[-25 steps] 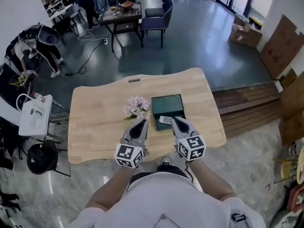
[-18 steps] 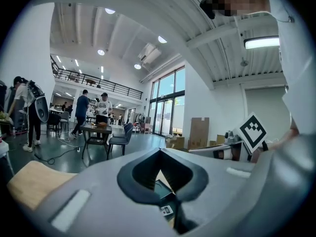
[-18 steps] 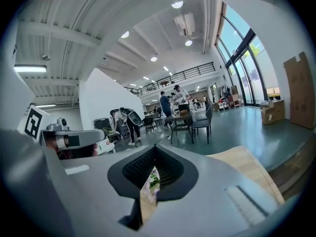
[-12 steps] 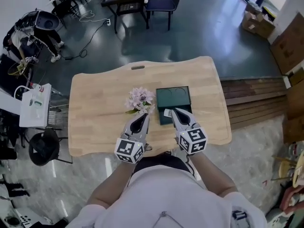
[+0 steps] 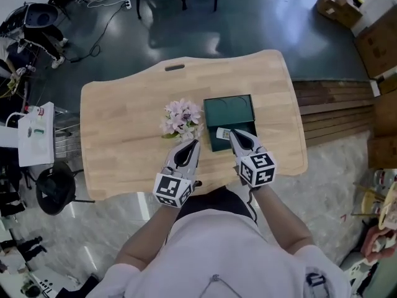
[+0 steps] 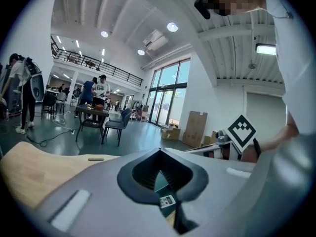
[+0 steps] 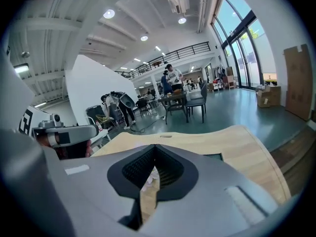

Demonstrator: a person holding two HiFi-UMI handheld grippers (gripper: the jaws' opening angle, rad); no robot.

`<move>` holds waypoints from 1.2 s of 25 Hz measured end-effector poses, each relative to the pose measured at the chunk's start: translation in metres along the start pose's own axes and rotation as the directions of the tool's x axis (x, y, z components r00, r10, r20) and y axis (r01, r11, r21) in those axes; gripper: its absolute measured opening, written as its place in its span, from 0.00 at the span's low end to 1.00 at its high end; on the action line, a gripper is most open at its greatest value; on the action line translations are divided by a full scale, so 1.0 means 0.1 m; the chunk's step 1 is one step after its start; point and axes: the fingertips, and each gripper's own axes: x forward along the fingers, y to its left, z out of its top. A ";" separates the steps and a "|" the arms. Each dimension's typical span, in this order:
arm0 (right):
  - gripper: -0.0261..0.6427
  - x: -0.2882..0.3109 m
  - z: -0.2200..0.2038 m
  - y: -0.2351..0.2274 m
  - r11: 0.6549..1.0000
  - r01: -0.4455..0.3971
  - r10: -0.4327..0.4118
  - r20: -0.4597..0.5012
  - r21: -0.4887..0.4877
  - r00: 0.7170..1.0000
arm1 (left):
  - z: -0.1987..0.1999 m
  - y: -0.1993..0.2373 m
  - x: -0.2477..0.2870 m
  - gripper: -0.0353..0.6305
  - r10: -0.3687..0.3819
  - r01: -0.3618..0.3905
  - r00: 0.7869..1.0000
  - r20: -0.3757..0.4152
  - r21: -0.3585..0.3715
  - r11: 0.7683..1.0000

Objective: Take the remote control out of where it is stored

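A dark green box [image 5: 231,112] lies open on the wooden table [image 5: 124,135]. The small white remote control [image 5: 223,133] rests at the near left of the box, also visible through the left gripper view as a remote control [image 6: 167,200]. My right gripper [image 5: 235,135] is shut, its tips just right of the remote; I cannot tell whether they touch it. My left gripper [image 5: 193,144] is shut and empty, hovering left of the box near the flowers. In their own views the left gripper [image 6: 159,150] and right gripper [image 7: 156,146] show jaws closed together.
A bunch of pale pink flowers [image 5: 182,117] lies just left of the box. The table's near edge runs under my grippers. A white cart [image 5: 34,135] and black stool [image 5: 54,191] stand to the left; wooden boards [image 5: 338,110] lie on the floor at right.
The head view has tilted, so the table sits higher in frame. Both grippers stay shut at about the same spots beside the box and the remote.
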 end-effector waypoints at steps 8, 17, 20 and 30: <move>0.08 0.52 -0.70 -0.24 0.999 0.036 -0.036 -0.164 -0.004 0.986 | -0.54 0.39 0.28 0.06 -0.010 0.004 0.996 -0.084 -0.066 0.998; 0.38 1.17 -1.80 -0.79 0.938 -0.086 -0.115 -0.537 -0.335 0.836 | -1.09 0.65 0.40 0.06 -0.002 -0.015 0.989 -0.147 -0.120 0.993; 0.48 1.28 -2.18 -1.00 0.871 -0.159 -0.209 -0.642 -0.466 0.738 | -1.19 0.72 0.38 0.06 0.007 -0.028 0.987 -0.163 -0.132 0.991; 0.54 1.46 -2.61 -1.17 0.750 -0.359 -0.297 -0.768 -0.556 0.568 | -1.42 0.87 0.28 0.06 0.039 -0.069 0.978 -0.204 -0.142 0.987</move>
